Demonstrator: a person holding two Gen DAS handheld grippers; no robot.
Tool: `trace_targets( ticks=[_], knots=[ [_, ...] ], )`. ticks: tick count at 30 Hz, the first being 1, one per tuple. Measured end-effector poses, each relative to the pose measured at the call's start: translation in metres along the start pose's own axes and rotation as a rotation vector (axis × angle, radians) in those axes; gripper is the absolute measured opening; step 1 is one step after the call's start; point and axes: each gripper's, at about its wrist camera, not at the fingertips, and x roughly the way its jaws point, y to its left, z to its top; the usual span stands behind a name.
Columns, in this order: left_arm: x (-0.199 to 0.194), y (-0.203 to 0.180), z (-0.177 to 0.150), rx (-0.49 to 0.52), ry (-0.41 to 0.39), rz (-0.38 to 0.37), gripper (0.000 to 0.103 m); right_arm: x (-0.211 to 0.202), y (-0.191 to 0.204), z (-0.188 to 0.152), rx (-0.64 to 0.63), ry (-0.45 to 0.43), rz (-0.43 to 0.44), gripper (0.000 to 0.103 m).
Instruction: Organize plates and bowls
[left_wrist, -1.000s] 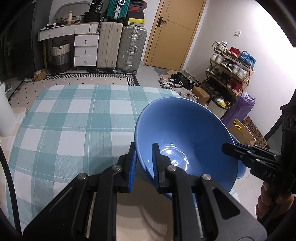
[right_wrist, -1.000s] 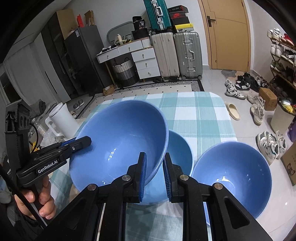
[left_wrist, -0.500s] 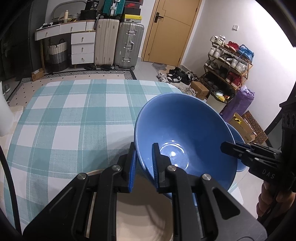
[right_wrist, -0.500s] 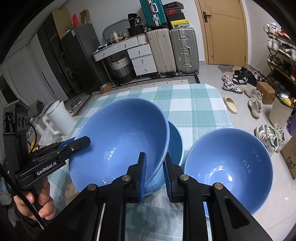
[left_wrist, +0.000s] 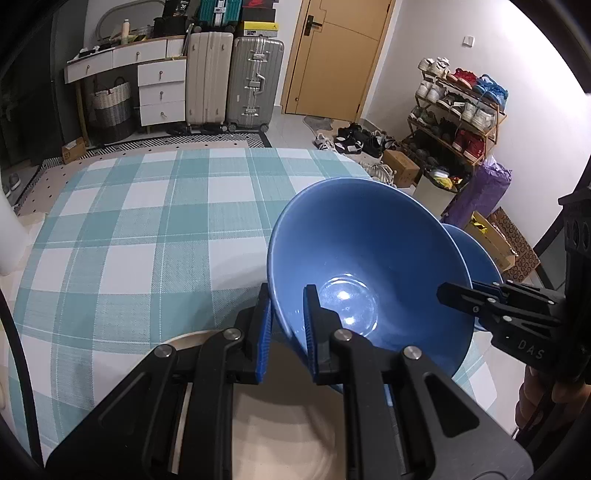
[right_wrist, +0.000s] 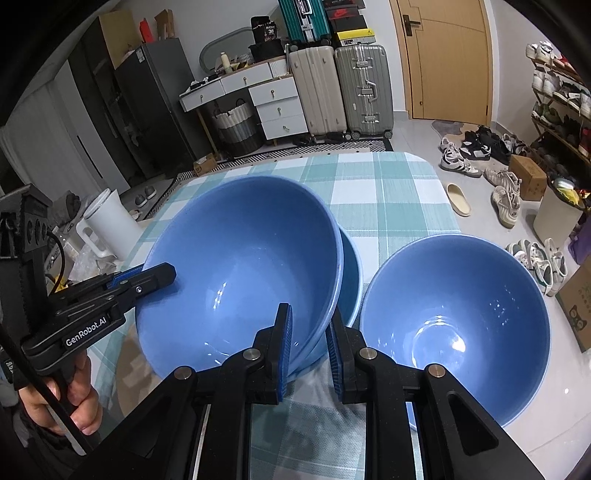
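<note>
A large blue bowl (left_wrist: 369, 240) hangs tilted over the checked table, held at two sides. My left gripper (left_wrist: 288, 295) is shut on its near-left rim, one pad inside and one outside. My right gripper (right_wrist: 310, 314) is shut on the opposite rim of the same bowl (right_wrist: 240, 266). Just beneath it lies a second blue bowl (right_wrist: 352, 273), only its right edge showing; the held bowl sits partly inside it. A third blue bowl (right_wrist: 454, 321) stands to the right. A beige plate (left_wrist: 280, 424) lies under my left gripper.
The teal and white checked cloth (left_wrist: 147, 229) covers the table, bare toward the far side. A white jug (right_wrist: 107, 221) stands off the table's left edge. Suitcases, drawers and a shoe rack stand beyond. A hand (right_wrist: 74, 402) holds the left gripper's handle.
Both grippers have sunk together with the blue bowl, which now sits lower and deeper over the bowl beneath. Both grips are unchanged.
</note>
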Motion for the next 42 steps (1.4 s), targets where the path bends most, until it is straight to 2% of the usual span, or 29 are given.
trace_targets(
  ticks=[19, 30, 42],
  knots=[
    [0.040, 0.001, -0.005, 0.027, 0.052, 0.030, 0.012, 0.019, 0.000, -0.003, -0.031, 0.026, -0.060, 0.021],
    [0.042, 0.003, -0.007, 0.020, 0.058, 0.025, 0.013, 0.023, 0.012, -0.002, -0.093, 0.018, -0.128, 0.023],
    [0.050, 0.007, -0.007, 0.012, 0.072, 0.021, 0.013, 0.024, 0.009, -0.003, -0.095, 0.021, -0.139, 0.026]
  ],
)
